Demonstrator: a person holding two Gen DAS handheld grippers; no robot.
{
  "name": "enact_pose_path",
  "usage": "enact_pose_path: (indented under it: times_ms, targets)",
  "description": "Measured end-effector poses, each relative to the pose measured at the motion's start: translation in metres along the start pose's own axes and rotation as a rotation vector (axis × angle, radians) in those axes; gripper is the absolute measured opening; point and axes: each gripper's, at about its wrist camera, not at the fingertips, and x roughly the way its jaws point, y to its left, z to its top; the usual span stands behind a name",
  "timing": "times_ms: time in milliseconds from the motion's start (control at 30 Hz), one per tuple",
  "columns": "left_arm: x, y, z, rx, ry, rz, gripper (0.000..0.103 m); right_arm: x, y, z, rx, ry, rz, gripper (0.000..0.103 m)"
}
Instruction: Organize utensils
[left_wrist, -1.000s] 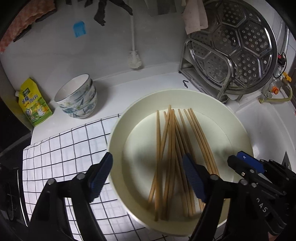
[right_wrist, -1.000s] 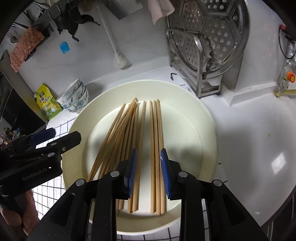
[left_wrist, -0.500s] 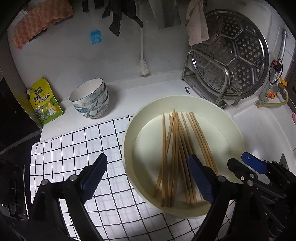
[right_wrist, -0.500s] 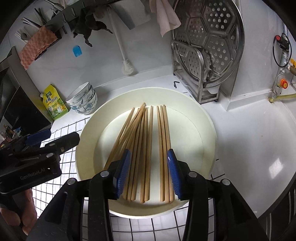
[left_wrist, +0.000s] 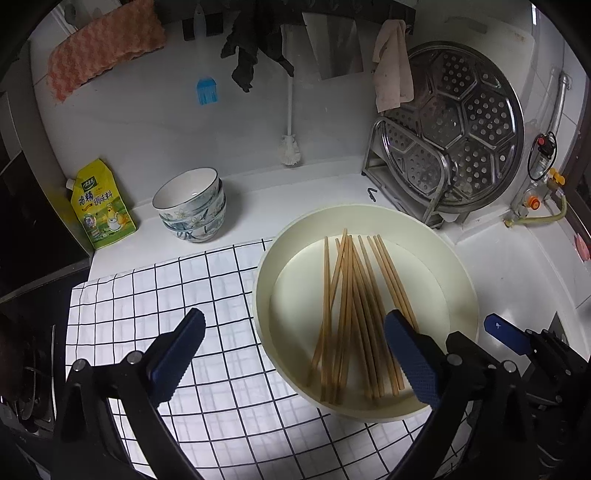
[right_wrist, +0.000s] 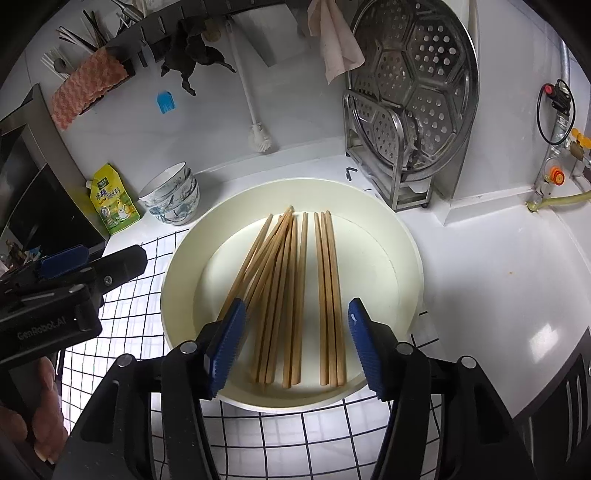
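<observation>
Right wrist view: right gripper (right_wrist: 297, 343) hung over wooden chopsticks (right_wrist: 295, 295) lying in a round cream plastic basin (right_wrist: 406, 258).
Right jaws: just widened, pinching nothing.
Left gripper (left_wrist: 293, 350): jaws spread wide, apparently empty.
Basin: partly on a white black-gridded cloth (left_wrist: 166, 295).

Tan wooden chopsticks (right_wrist: 295, 291) lie in a cream basin (right_wrist: 402, 254). A white cloth with a black grid (left_wrist: 155, 295) covers the white counter (right_wrist: 491, 266). The stacked bowls (left_wrist: 192, 210) carry a blue-green floral print, and the pouch (left_wrist: 101, 205) is yellow and green.
</observation>
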Motion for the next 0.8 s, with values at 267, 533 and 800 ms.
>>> enact_pose_path:
  times_ms: [267,533,800]
  targets:
    - [-0.007,0.003,0.000,-0.001,-0.001,0.004,0.097,-0.008,0.005,0.000,-0.017,0.000,-0.008,0.064]
    - [-0.013,0.007,-0.002,-0.003,-0.001,0.006,0.097,-0.015,0.008,0.003,-0.022,-0.010,-0.027,0.066]
    - [-0.020,0.008,-0.004,0.009,-0.018,0.005,0.097,-0.018,0.011,0.003,-0.025,-0.012,-0.029,0.066]
